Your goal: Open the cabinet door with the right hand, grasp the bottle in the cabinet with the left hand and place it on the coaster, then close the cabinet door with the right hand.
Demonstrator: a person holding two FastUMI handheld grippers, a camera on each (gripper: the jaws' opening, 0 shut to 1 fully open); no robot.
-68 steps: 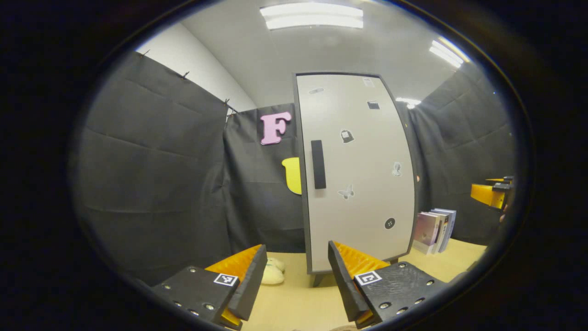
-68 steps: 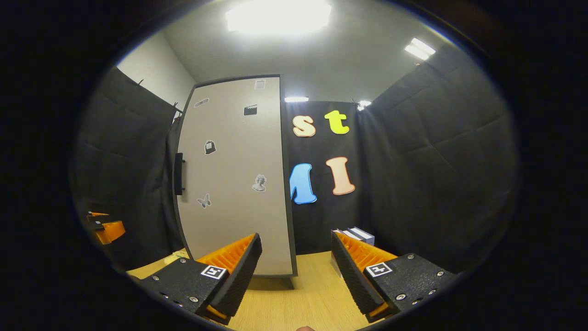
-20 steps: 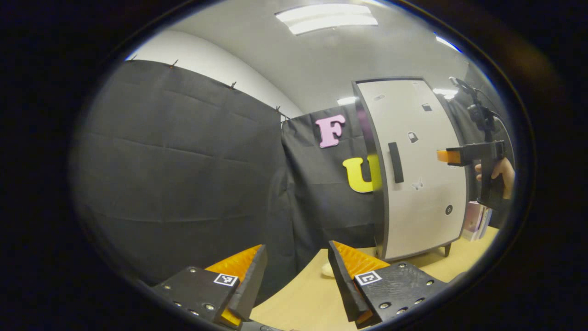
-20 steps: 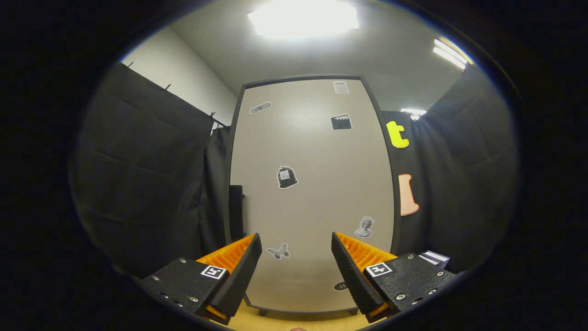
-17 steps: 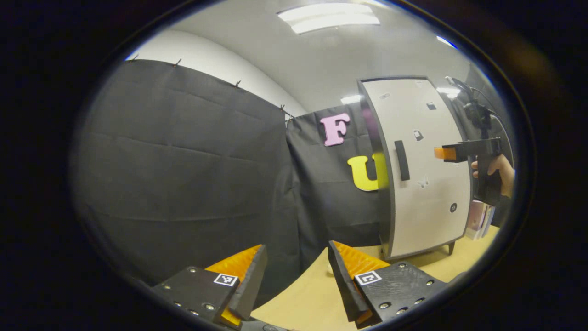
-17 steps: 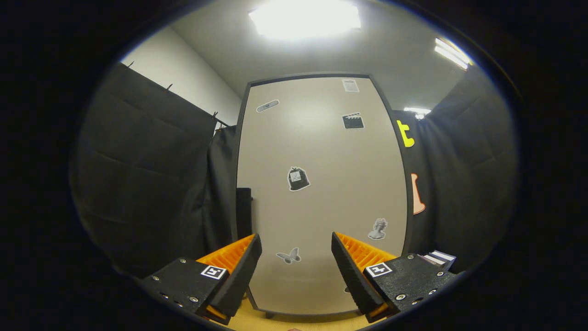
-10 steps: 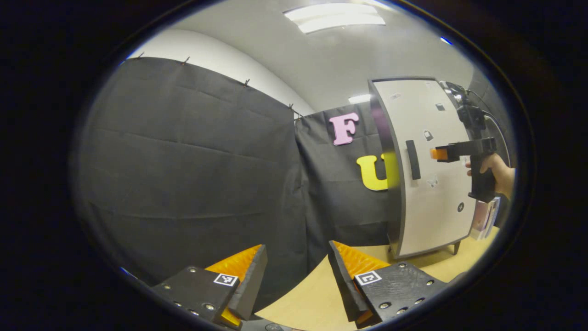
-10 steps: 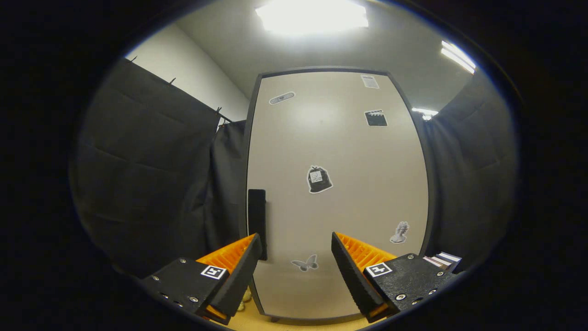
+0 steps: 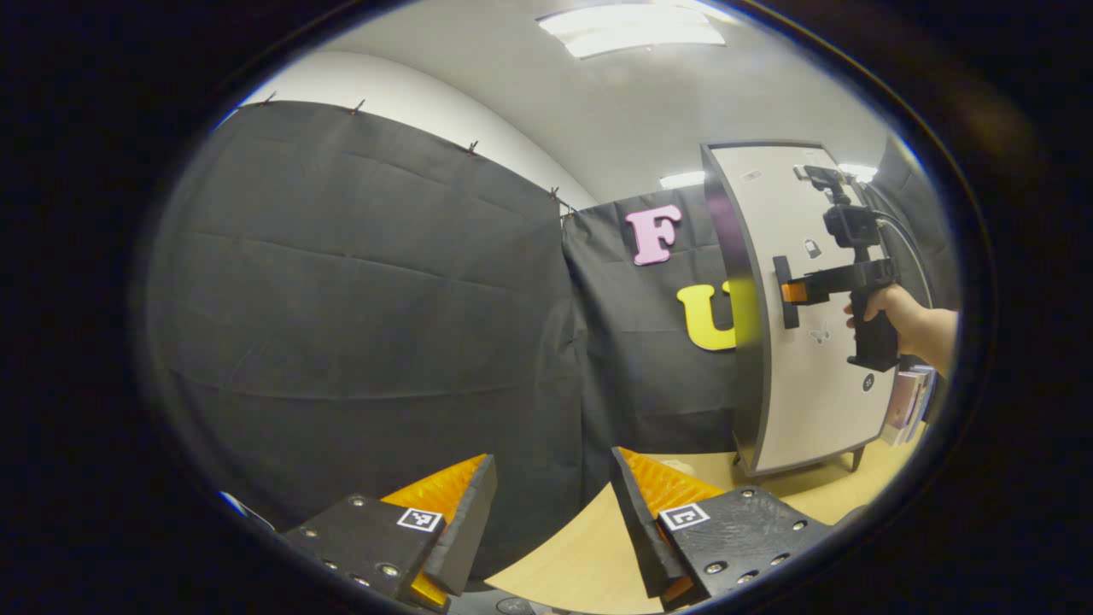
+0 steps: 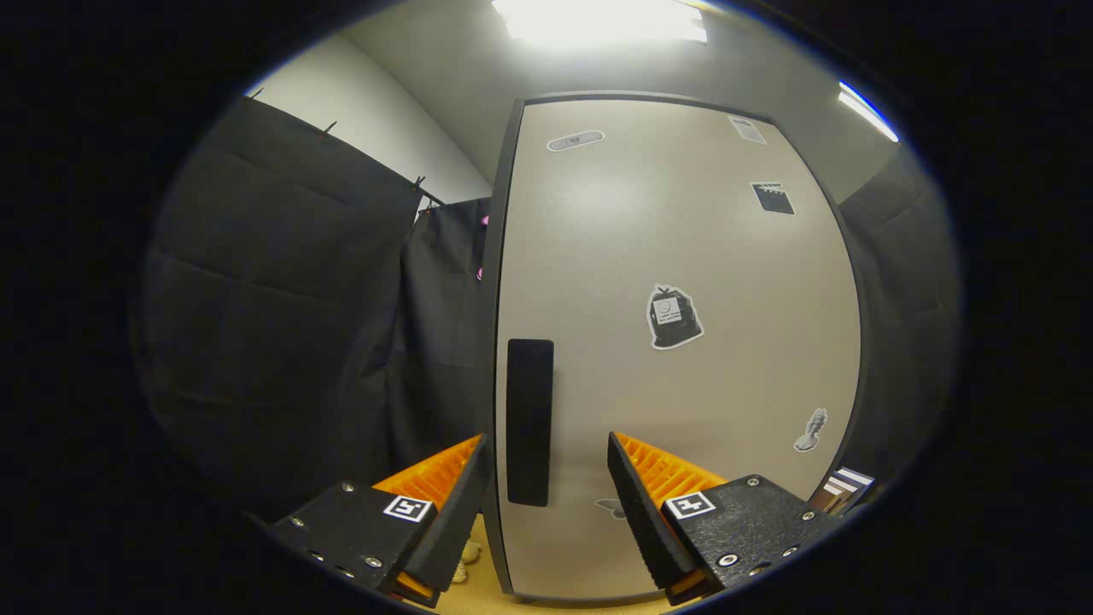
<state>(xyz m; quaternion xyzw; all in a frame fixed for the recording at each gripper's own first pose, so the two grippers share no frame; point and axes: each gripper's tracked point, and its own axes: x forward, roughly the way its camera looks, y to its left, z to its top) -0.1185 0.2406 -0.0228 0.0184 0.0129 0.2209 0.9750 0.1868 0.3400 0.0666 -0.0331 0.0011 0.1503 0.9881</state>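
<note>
The cabinet's pale door [image 10: 675, 342] is closed, with a dark vertical handle [image 10: 529, 420] near its left edge. My right gripper [image 10: 546, 504] is open, and the handle's lower part stands between its fingers without touching them. In the left gripper view the same cabinet [image 9: 820, 316] stands at the far right; the right gripper [image 9: 790, 292], held by a hand [image 9: 888, 312], is up against the handle [image 9: 783, 290]. My left gripper [image 9: 546, 521] is open and holds nothing, low over the wooden table [image 9: 589, 555], facing the black cloth wall.
Several books [image 9: 905, 401] stand upright to the right of the cabinet, and their edges [image 10: 841, 487] also show in the right gripper view. A small pale object [image 10: 465, 551] lies on the table by the cabinet's left foot. Black cloth walls close in on the left and behind.
My right gripper has moved closer to the door and leftward, so the handle now stands between its fingers. My left gripper has swung left, away from the cabinet.
</note>
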